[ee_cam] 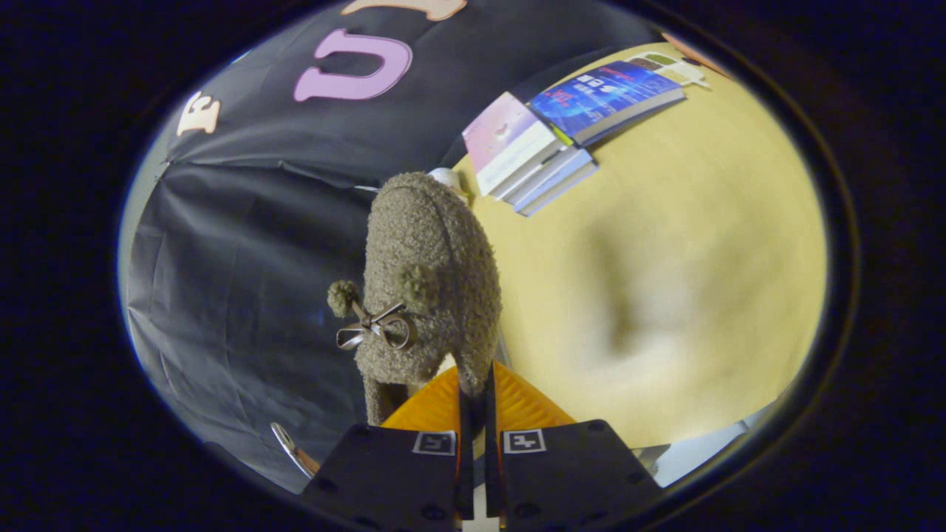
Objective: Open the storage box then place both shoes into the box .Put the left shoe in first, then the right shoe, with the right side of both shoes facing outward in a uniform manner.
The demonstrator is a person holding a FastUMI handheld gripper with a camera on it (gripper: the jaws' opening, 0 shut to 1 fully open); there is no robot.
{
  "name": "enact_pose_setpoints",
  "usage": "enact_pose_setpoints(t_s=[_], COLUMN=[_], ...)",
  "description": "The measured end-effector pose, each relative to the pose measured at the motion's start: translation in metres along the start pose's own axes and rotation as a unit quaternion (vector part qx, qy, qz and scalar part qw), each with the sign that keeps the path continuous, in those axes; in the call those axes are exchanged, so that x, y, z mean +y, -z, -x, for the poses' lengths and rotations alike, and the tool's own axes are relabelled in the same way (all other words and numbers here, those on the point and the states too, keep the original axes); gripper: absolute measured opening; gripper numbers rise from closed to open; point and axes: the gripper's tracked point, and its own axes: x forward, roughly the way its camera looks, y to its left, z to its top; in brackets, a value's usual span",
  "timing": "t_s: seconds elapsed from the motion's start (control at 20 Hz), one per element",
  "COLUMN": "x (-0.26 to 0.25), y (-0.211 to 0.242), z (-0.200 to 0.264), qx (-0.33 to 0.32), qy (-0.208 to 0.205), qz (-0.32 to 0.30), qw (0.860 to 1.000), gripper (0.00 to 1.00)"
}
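Shoe [432, 281], a fuzzy grey-brown slipper with pompoms and a metal bow [375, 329] on its side, is held up off the yellow table [687, 295], its edge pinched between the fingers of the gripper [473, 384], which are drawn nearly together on it. Beyond the shoe, a stack of books [569, 125] is seen lying on the table.

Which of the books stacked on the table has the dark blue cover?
The top book, lying across the pale-covered ones beyond the fuzzy shoe. The gripper jaws pinch that shoe's edge.
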Motion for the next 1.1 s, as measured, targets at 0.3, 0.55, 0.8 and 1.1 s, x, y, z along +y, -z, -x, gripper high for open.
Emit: enact_pose_setpoints(t_s=[0.3, 0.55, 0.8, 1.1], x=[0.067, 0.092, 0.080, 0.065], y=[0.034, 0.075, 0.104, 0.124], z=[-0.043, -0.087, -0.126, -0.156], qx=[0.023, 0.048, 0.063, 0.041], qy=[-0.021, 0.000, 0.072, 0.178], qz=[0.029, 0.039, 0.060, 0.102], qw=[0.999, 0.998, 0.994, 0.978], gripper=[0.10, 0.10, 0.10, 0.10])
